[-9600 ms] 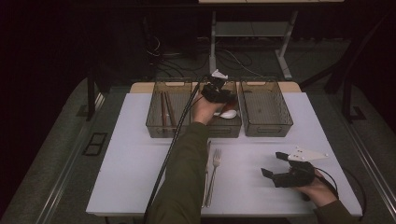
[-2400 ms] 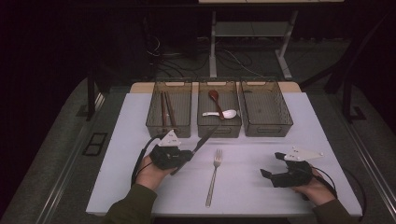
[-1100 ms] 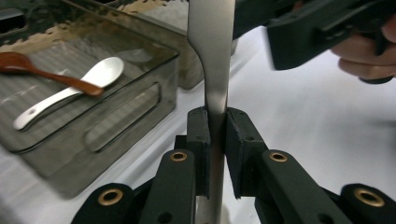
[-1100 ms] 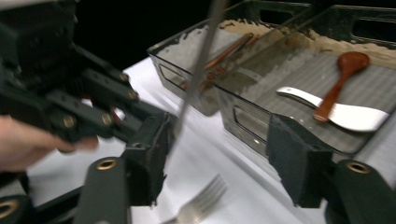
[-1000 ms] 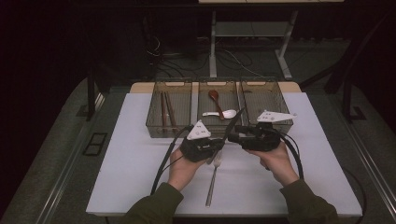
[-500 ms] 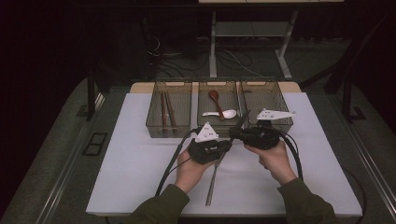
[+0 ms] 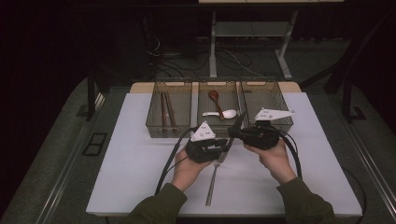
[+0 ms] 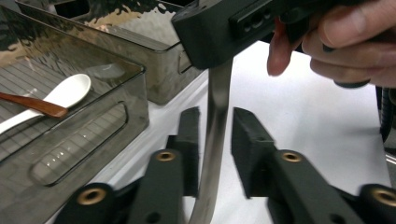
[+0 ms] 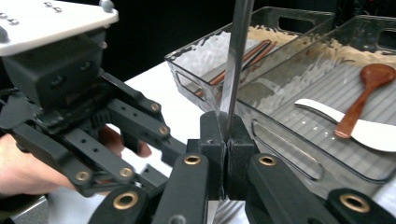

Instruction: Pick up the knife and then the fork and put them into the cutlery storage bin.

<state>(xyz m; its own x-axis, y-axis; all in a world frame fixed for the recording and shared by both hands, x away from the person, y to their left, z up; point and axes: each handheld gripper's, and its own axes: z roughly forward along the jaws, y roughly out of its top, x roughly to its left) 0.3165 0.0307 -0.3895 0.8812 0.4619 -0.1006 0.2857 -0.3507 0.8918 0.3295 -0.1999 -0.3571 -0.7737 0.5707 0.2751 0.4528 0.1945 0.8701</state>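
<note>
High view: two hand-held grippers meet over a fork on a white surface (image 7: pixel 130 163).

High view shows the left hand-held gripper (image 7: pixel 223 148) and right hand-held gripper (image 7: pixel 236 132) close together in front of three clear bins, the fork (image 7: pixel 214 178) between them with its handle running toward the person. Left gripper view has the metal fork (image 8: pixel 212 140) standing between its jaws, which have just been opening; one pad sits against the metal, the other stands clear, so the grip is released. Right gripper view shows its jaws clenched on the fork (image 9: pixel 236 65), beside the middle bin (image 9: pixel 299 154) holding a wooden spoon (image 9: pixel 362 91) and a white spoon (image 9: pixel 350 125).
</note>
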